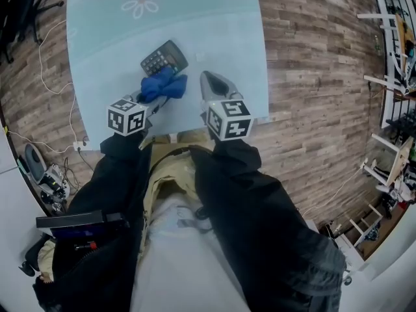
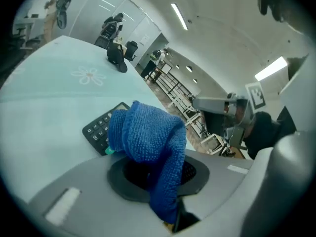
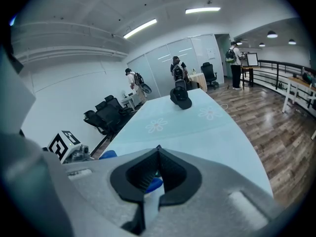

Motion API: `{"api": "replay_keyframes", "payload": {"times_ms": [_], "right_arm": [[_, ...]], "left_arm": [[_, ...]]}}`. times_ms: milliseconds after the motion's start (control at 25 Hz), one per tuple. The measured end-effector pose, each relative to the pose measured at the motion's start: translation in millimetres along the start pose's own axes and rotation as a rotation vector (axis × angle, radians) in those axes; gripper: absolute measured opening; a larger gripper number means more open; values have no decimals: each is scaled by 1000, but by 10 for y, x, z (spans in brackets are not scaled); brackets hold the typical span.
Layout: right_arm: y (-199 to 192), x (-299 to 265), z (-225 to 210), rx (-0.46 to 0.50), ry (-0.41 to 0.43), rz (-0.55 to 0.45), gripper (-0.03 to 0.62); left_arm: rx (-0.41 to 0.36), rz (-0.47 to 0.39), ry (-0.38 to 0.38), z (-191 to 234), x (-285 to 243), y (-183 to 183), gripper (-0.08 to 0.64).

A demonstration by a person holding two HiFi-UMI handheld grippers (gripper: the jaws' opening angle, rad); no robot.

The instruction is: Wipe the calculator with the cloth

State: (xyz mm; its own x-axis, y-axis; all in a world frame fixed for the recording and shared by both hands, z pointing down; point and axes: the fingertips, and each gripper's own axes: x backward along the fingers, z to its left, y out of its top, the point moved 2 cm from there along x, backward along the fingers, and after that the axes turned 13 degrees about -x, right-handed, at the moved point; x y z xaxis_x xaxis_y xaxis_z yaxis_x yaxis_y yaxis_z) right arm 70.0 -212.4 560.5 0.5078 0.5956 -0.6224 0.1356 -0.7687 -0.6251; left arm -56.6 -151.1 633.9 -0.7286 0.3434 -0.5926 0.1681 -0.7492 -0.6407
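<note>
Just past the table's (image 1: pixel 240 51) near edge, my left gripper (image 1: pixel 151 98) is clamped on the blue cloth (image 1: pixel 164 85). My right gripper (image 1: pixel 211 83) beside it is closed on nothing. The calculator (image 1: pixel 164 58) lies directly beyond the cloth, its long axis slanting near-left to far-right, so the left gripper is nearer.

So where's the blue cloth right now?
In the head view the blue cloth is bunched in the left claw, at the left of the table, right at the calculator's near edge.
</note>
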Motion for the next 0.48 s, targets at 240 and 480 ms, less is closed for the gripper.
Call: {"api": "replay_keyframes", "payload": {"times_ms": [240, 480], "right_arm": [[43, 16, -83, 1, -6, 1, -2], [137, -44, -159, -5, -17, 6, -2]], "left_arm": [[18, -178, 136, 360, 332, 540, 78], [-137, -166, 365, 807, 371, 943, 78]]}}
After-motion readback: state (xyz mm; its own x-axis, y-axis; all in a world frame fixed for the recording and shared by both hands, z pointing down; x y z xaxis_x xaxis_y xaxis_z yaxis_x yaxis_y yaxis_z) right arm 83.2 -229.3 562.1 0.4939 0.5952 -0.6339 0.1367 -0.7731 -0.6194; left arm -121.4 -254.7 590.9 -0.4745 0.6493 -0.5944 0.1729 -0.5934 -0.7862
